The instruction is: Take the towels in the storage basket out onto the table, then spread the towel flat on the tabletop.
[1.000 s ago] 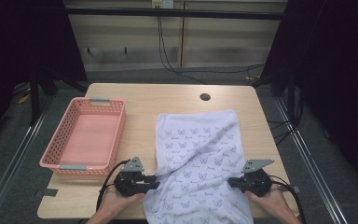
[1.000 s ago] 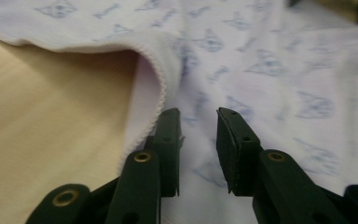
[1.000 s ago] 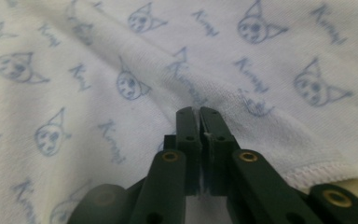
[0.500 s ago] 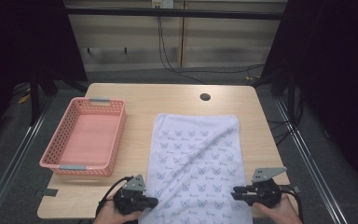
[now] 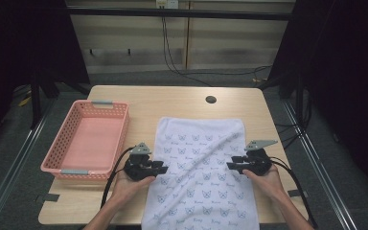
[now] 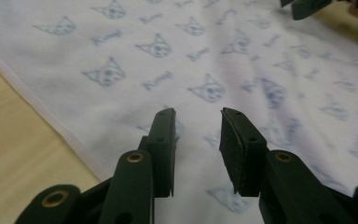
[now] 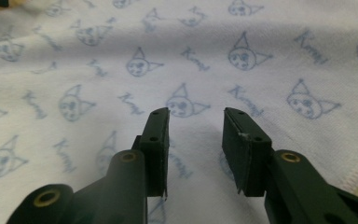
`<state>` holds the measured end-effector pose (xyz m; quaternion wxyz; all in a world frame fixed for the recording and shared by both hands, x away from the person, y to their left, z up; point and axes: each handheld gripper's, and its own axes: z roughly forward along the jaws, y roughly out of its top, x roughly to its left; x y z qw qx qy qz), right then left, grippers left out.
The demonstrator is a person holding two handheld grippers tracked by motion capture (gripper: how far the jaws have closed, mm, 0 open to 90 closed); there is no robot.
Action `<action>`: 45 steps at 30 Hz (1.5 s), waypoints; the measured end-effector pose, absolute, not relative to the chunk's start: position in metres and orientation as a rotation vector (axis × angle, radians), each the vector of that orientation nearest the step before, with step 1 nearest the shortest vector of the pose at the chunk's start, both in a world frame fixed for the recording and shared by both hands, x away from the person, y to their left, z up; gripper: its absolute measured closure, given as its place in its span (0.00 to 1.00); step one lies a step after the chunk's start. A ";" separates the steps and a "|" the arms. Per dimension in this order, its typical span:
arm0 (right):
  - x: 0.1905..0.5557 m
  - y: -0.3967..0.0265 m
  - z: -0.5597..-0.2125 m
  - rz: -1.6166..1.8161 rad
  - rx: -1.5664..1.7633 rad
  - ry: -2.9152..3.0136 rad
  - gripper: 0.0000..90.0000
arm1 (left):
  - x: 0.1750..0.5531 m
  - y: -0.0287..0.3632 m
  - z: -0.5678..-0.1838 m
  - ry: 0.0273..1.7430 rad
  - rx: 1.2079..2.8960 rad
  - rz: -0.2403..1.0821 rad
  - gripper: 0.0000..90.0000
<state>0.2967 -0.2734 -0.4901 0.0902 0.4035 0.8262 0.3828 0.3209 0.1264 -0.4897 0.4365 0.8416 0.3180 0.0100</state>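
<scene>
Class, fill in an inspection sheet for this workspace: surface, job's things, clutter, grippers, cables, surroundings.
Surface: wooden table, round hole near far edge.
Job's things: white cat-print towel spread flat, near end over the table edge.
Clutter: empty pink basket left of towel.
Grippers: left gripper and right gripper open over towel's side edges, jaws just opening, nothing between fingers.
Cables: black cable trails from each gripper.
Surroundings: dark curtains, grey floor.
</scene>
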 end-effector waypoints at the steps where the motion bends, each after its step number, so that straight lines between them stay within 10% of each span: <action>1: 0.297 -0.273 -0.490 1.138 1.200 2.456 0.69 | 0.321 0.126 -0.490 0.791 2.094 0.025 0.73; 30: 0.205 -0.282 -0.492 1.080 1.111 2.675 0.93 | 0.214 0.146 -0.495 0.663 2.255 -0.103 0.93; 35: 0.188 -0.279 -0.486 1.041 1.072 2.758 0.86 | 0.206 0.148 -0.491 0.642 2.269 -0.093 0.85; 45: 0.278 -0.306 -0.474 1.177 1.210 2.383 0.65 | 0.280 0.135 -0.489 0.759 2.180 0.005 0.75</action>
